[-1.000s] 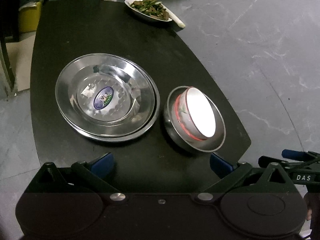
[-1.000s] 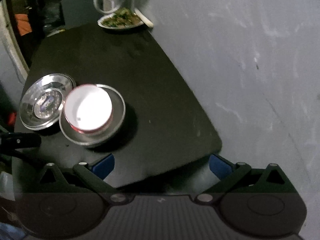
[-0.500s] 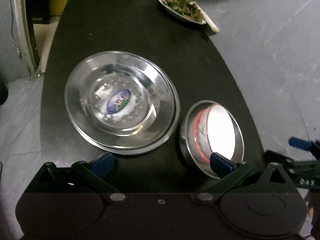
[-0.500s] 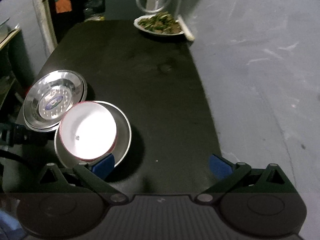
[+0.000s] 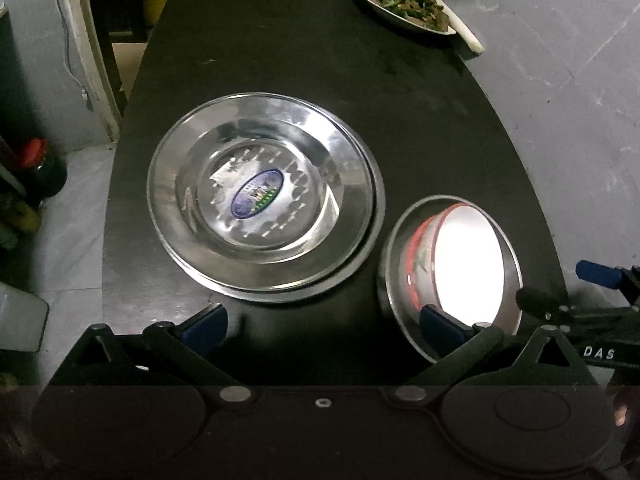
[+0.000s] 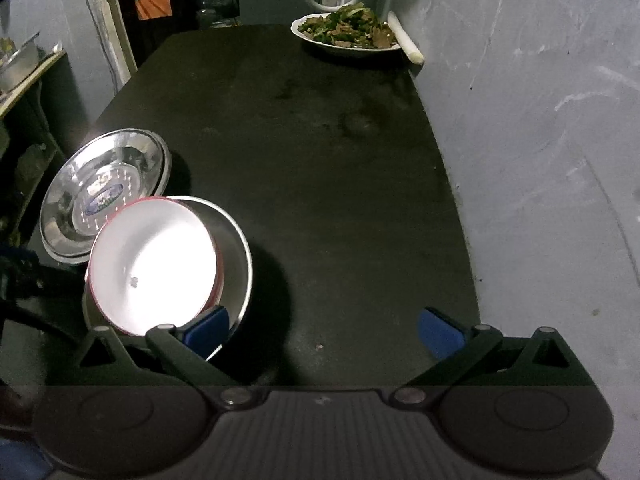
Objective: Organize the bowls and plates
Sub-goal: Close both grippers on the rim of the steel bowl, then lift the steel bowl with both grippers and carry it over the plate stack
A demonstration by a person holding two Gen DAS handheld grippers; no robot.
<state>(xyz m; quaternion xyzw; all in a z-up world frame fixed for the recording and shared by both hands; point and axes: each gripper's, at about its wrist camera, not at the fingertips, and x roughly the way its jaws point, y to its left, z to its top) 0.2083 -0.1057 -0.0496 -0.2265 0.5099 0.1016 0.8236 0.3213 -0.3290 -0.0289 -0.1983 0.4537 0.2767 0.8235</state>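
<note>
Two stacked steel plates point(image 5: 264, 196) point(image 6: 106, 192) lie on the black table point(image 5: 304, 60) point(image 6: 320, 160). To their right a white bowl with a red rim point(image 5: 464, 264) point(image 6: 152, 264) sits tilted inside a steel bowl point(image 5: 394, 264) point(image 6: 236, 256). My left gripper point(image 5: 324, 324) is open, its left tip near the plates' front edge and its right tip over the steel bowl's near rim. My right gripper point(image 6: 324, 328) is open too, with its left tip in front of the steel bowl's rim and bare table between its fingers. The right gripper point(image 5: 592, 292) also shows at the left wrist view's right edge.
A white dish of green vegetables point(image 5: 404, 2) point(image 6: 348, 32) stands at the table's far right corner, beside a grey wall point(image 6: 540, 120). Left of the table are a door frame point(image 5: 92, 40), a red-capped bottle point(image 5: 38, 160) and a shelf with a pot point(image 6: 20, 64).
Both grippers have swung and closed in on the table's near end. The steel bowl now lies under the left gripper's right tip and the right gripper's left tip. The dishes have not moved.
</note>
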